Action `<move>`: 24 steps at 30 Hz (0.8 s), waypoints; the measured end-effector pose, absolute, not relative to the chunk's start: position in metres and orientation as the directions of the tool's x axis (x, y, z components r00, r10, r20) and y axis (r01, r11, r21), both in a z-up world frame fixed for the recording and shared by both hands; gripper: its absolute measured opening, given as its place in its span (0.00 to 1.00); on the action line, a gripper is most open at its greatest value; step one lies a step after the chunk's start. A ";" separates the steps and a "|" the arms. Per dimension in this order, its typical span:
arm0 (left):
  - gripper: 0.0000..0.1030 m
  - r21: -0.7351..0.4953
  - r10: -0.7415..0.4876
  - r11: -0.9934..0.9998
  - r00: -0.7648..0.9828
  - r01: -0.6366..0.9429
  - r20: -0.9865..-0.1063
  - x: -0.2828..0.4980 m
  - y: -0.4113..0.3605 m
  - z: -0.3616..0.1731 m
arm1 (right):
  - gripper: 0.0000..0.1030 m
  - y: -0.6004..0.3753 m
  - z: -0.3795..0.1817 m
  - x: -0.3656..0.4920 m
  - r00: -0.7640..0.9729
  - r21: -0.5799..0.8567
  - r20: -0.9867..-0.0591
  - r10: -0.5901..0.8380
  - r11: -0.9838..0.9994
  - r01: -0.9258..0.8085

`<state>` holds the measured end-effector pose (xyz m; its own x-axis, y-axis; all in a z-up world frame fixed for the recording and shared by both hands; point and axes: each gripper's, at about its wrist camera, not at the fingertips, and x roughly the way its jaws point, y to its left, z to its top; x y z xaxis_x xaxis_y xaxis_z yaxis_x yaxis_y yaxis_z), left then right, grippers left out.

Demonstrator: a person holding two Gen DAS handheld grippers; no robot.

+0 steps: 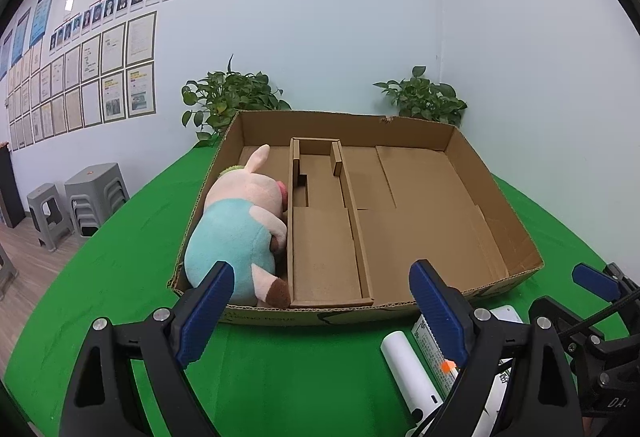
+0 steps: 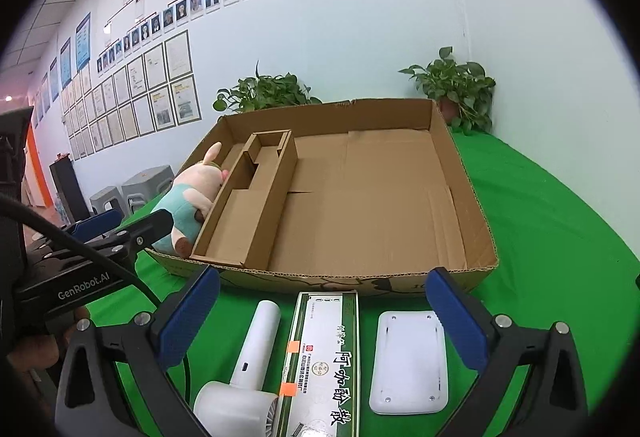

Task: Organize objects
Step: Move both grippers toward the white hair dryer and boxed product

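Note:
A shallow cardboard tray (image 1: 500, 213) (image 2: 472, 205) with a narrow inner divider box (image 1: 324, 249) (image 2: 256, 205) sits on the green cloth. A plush pig (image 1: 240, 225) (image 2: 188, 201) in a teal shirt lies in the tray's left compartment. In front of the tray lie a white hair dryer (image 2: 248, 365) (image 1: 408, 369), a long green-and-white box (image 2: 324, 357) (image 1: 434, 353) and a flat white device (image 2: 408, 361). My left gripper (image 1: 320, 305) is open and empty just before the tray's front wall. My right gripper (image 2: 324, 321) is open and empty over the long box.
Two potted plants (image 1: 232, 97) (image 1: 424, 97) stand behind the tray against the wall. Grey stools (image 1: 80, 201) stand on the floor to the left. The green table (image 1: 120, 277) extends left and right of the tray. The left gripper also shows in the right wrist view (image 2: 120, 233).

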<state>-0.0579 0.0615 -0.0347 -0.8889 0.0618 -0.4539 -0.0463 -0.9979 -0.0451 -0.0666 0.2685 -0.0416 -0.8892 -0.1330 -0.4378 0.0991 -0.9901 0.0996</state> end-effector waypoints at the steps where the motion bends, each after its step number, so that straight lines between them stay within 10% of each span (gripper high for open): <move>1: 0.87 -0.042 0.059 -0.998 -0.889 -0.044 -0.455 -0.057 0.061 -0.036 | 1.00 0.268 -0.041 -0.066 -0.891 0.094 -0.434 -0.131 -0.991 0.100; 24: 0.87 -0.135 0.154 -0.986 -0.812 -0.094 -0.563 -0.060 0.044 -0.060 | 1.00 0.271 -0.066 -0.038 -0.828 0.112 -0.450 -0.335 -0.941 0.319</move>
